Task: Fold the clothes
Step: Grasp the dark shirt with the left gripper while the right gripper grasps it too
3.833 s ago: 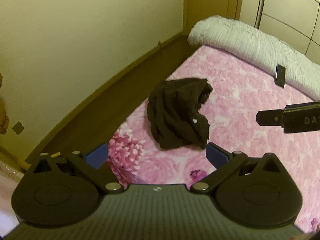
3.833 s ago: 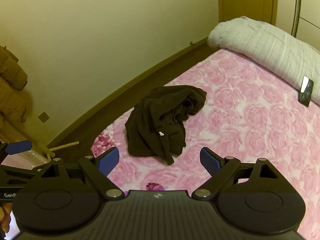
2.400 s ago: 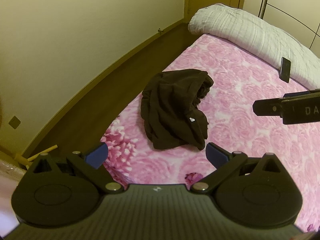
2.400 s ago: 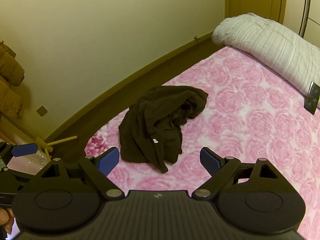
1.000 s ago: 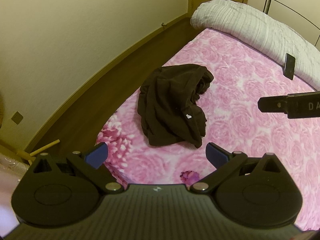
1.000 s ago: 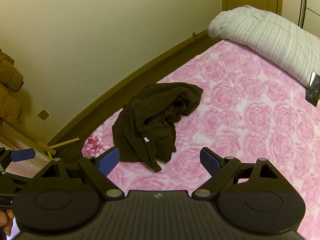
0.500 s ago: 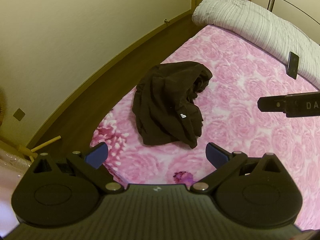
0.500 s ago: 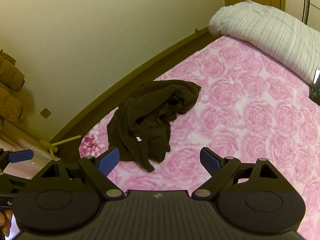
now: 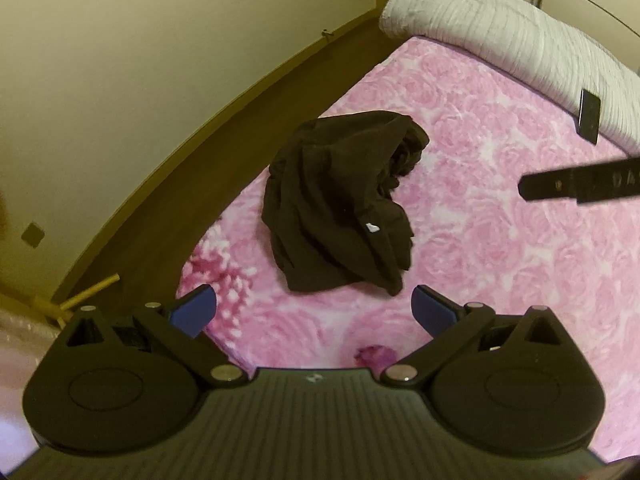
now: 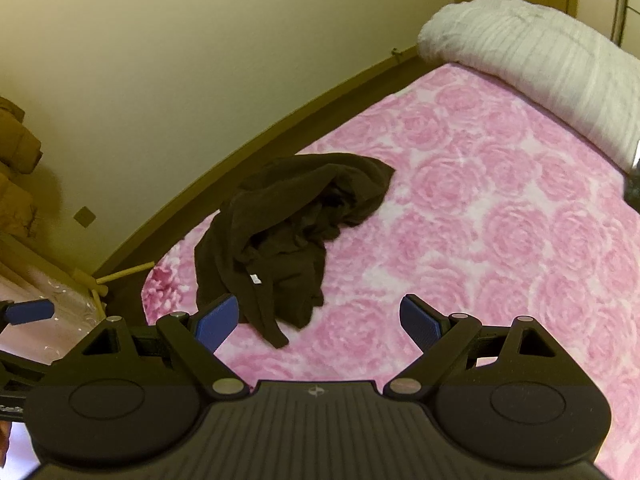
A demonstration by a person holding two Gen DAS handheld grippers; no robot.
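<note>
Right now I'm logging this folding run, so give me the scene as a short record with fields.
garment: dark brown garment, crumpled in a heap, not yet folded
surface: pink rose-patterned bed cover
label: small white tag showing on the garment
left gripper: open, holding nothing
right gripper: open, holding nothing
other items: white quilt rolled at the far end; dark phone beside it

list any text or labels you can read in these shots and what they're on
"DA", cut off by the frame edge: on the right tongs, left wrist view.
Pale lettering on the left tongs' body, right wrist view: cropped, unreadable.
White tag on the dark garment: too small to read.
</note>
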